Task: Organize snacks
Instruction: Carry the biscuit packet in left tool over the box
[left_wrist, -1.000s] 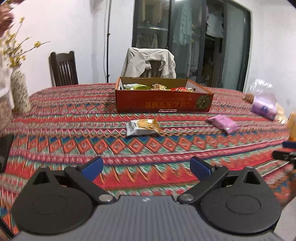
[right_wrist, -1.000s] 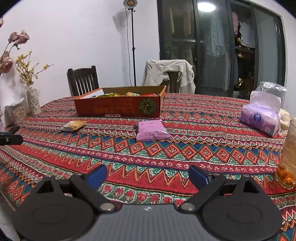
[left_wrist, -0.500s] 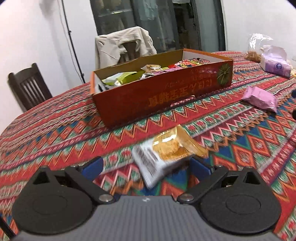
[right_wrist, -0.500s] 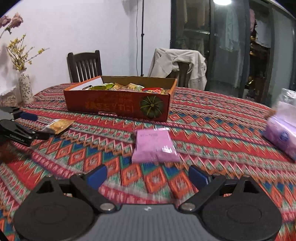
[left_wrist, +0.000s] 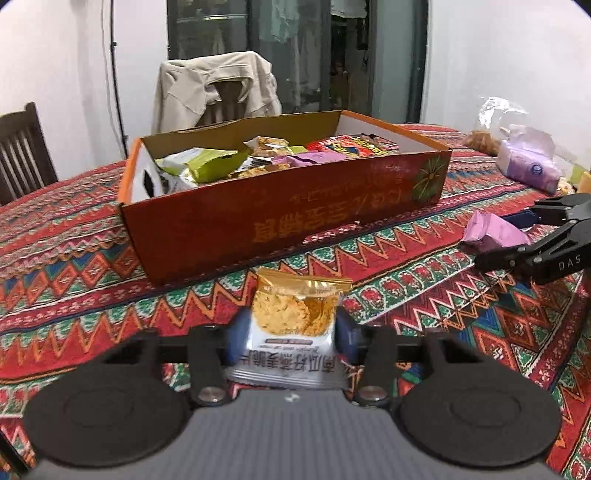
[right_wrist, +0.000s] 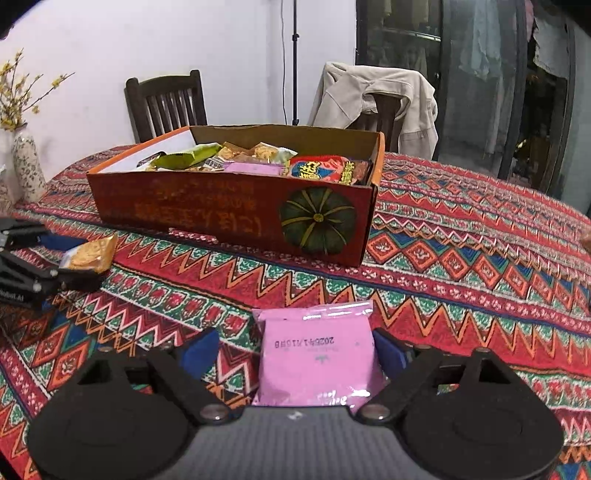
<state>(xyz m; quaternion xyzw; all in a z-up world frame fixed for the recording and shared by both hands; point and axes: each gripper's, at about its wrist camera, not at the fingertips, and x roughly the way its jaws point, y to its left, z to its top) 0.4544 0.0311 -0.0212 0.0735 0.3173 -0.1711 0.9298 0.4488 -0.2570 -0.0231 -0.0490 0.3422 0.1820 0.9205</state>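
A table spread with a red, green and blue zigzag-patterned cloth (left_wrist: 92, 236) fills both views. Nearest in the left wrist view, the left gripper (left_wrist: 291, 341) is clenched on a white-and-gold cracker packet (left_wrist: 293, 325), blue pads pressing both its edges, just in front of the long orange-red cardboard box (left_wrist: 280, 221). In the right wrist view the right gripper (right_wrist: 295, 350) is spread around a flat pink foil snack packet (right_wrist: 317, 358); the right pad sits at the packet's edge, the left pad stands apart, so the packet lies ungrasped on the cloth, in front of the box's pumpkin-printed end. The box holds mixed snack packets (left_wrist: 273, 157). To the right of the box lies a purple tissue pack (left_wrist: 526, 170). Behind the box stands a wooden chair draped with a beige jacket (right_wrist: 373, 99); to its left, a flowered vase (right_wrist: 27, 166).
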